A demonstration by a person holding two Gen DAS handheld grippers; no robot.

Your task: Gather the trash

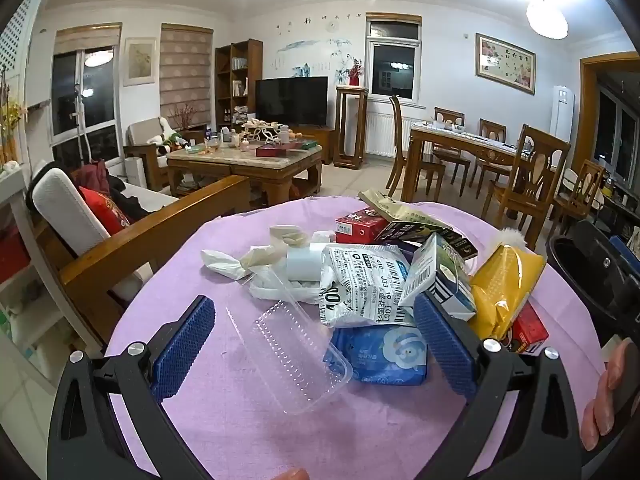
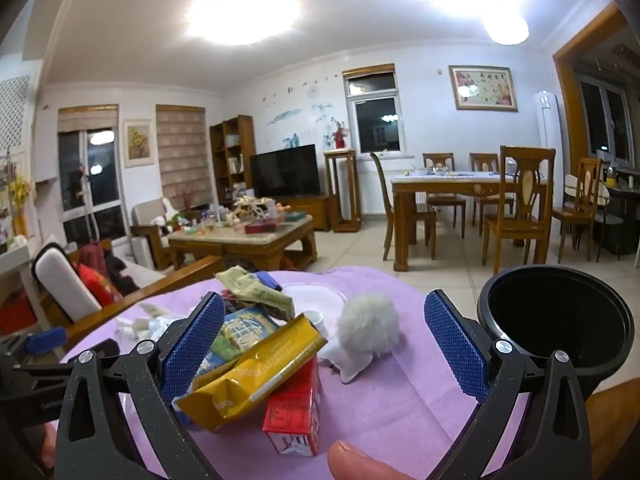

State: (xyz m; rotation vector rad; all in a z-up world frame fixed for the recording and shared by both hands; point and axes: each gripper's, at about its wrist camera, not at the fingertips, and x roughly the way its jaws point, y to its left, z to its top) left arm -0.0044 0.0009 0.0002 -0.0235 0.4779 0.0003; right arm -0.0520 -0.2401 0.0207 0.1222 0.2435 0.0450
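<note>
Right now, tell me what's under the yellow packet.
The yellow packet lies tilted on a red carton, leaning against a blue-green box. Anything beneath its middle is covered.

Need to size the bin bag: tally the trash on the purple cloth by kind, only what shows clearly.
Cartons and boxes: 3 (red carton, red carton, white-blue box)
Soft packets: 4 (yellow, white, blue, olive)
Clear plastic tray: 1
Total: 8
</note>
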